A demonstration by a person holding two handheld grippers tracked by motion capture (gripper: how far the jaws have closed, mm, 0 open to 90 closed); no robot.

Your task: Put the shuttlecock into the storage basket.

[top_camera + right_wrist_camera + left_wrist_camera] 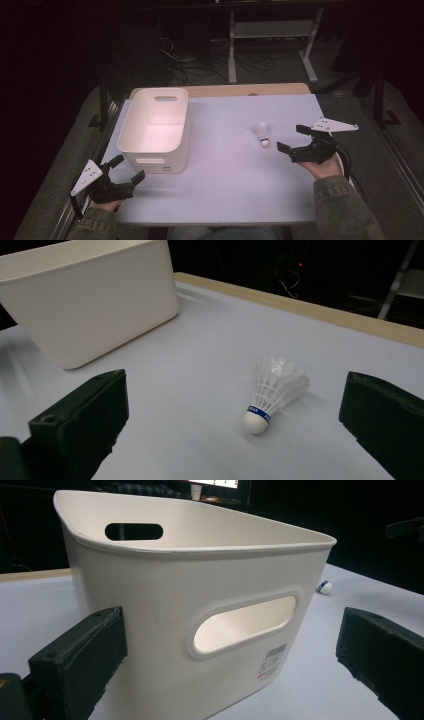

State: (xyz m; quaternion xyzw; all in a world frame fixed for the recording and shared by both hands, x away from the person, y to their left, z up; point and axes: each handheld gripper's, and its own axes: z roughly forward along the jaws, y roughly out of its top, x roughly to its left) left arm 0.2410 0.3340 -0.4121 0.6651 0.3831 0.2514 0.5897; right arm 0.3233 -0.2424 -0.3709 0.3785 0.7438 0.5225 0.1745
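Note:
A white feather shuttlecock lies on its side on the white table, cork end toward me; the right gripper view shows the shuttlecock with a blue band round its cork. My right gripper stands open just right of it, jaws wide, nothing between them. An empty white plastic bin with handle slots stands at the table's left. My left gripper is open at the near left corner, a short way from the bin's near wall.
The white table top ends in a wooden strip at the far side. Beyond it the floor is dark, with a white frame's legs and loose cables. A small white-and-blue object shows past the bin's corner.

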